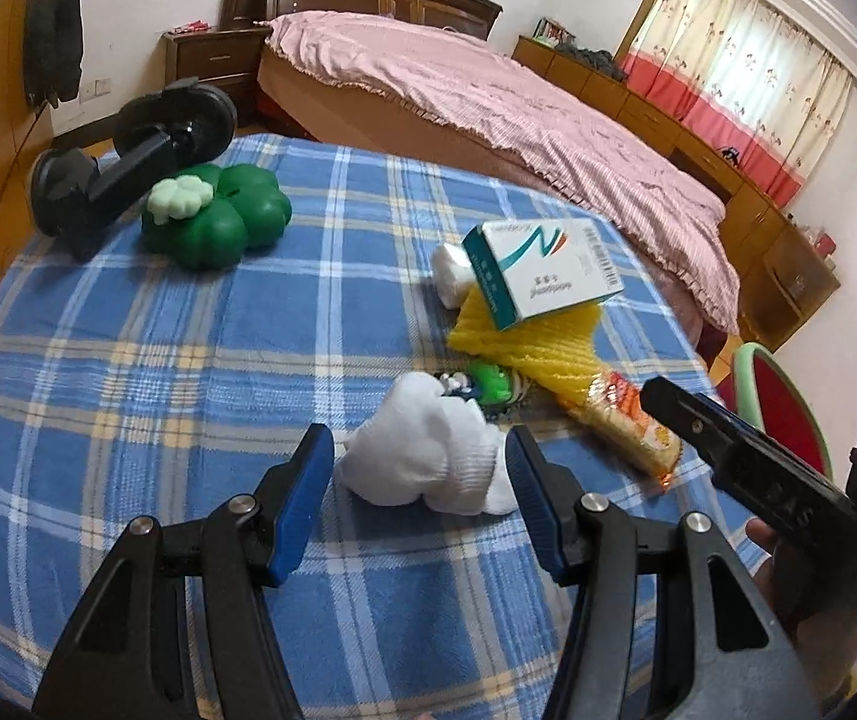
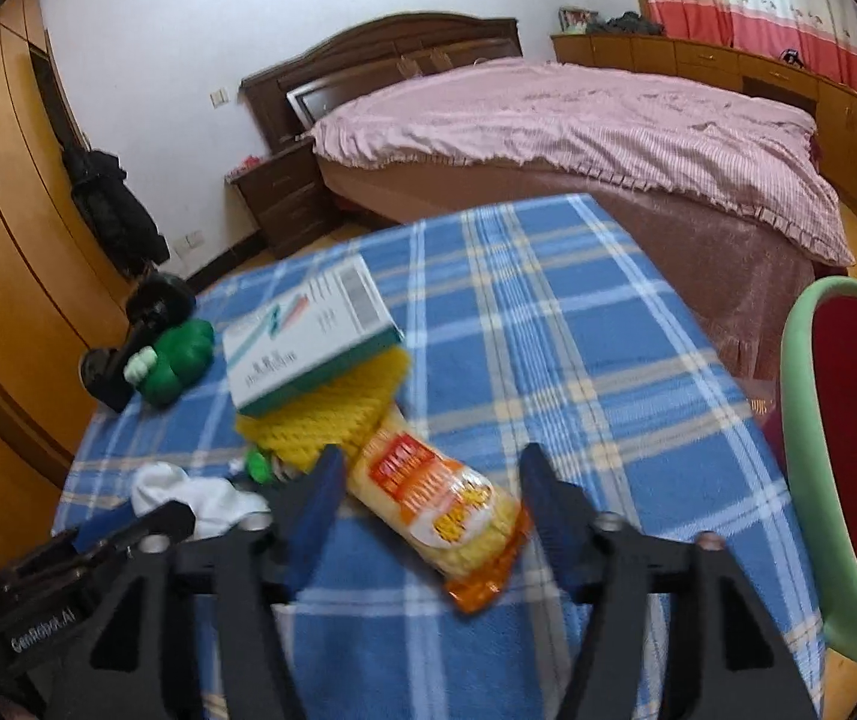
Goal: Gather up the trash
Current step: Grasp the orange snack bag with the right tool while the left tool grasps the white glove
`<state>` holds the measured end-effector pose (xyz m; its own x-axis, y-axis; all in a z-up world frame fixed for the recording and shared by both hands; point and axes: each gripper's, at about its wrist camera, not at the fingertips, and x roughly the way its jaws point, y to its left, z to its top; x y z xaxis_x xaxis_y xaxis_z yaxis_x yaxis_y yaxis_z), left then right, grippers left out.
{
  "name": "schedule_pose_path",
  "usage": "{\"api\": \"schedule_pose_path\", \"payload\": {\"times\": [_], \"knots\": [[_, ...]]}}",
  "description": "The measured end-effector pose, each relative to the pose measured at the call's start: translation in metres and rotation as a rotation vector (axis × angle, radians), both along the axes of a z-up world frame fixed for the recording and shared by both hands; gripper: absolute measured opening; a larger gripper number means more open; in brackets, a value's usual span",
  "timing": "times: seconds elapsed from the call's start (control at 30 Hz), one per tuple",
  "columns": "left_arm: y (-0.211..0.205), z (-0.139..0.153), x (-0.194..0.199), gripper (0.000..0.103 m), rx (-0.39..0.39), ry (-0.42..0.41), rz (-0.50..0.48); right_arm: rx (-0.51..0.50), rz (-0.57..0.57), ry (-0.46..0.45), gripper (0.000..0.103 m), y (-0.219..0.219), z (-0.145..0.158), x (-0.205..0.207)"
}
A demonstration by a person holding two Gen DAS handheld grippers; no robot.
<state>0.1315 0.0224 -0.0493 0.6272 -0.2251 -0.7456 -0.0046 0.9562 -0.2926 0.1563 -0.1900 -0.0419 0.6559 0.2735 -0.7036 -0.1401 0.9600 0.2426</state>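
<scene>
The premises were a home bedroom. A bed (image 1: 488, 96) with a pink cover and dark headboard (image 2: 380, 54) stood beside a nightstand (image 1: 212, 57); wardrobes (image 2: 2, 228), curtains (image 1: 746, 72) and low cabinets (image 1: 668, 114) lined the walls.

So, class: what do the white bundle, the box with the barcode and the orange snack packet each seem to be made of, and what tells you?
White bundle: likely knitted cotton, matte, with ribbed cuffs like a sock. Box: printed cardboard, smooth, with sharp folded edges. Snack packet: probably plastic film, glossy, with crinkled sealed ends.
</scene>
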Motion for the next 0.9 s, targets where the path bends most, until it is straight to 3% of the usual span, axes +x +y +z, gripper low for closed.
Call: {"api": "schedule_pose_path", "payload": {"times": [0.37,0.5,0.6,0.9], "knots": [[-0.003,-0.014,0.005,0.059,0.006,0.041,0.026,-0.043,0.052,0.051,0.073,0.004,-0.022,0.006],[-0.005,-0.015,0.005,0.049,0.0,0.033,0.013,-0.063,0.05,0.04,0.072,0.007,-0.022,0.007],[-0.005,-0.016,0.004,0.042,-0.004,0.029,0.013,-0.07,0.06,0.04,0.066,0.009,-0.022,0.006],[-0.001,-0.004,-0.012,0.035,-0.015,0.015,0.005,-0.032,0.091,0.07,0.062,0.011,-0.02,-0.014]]}}
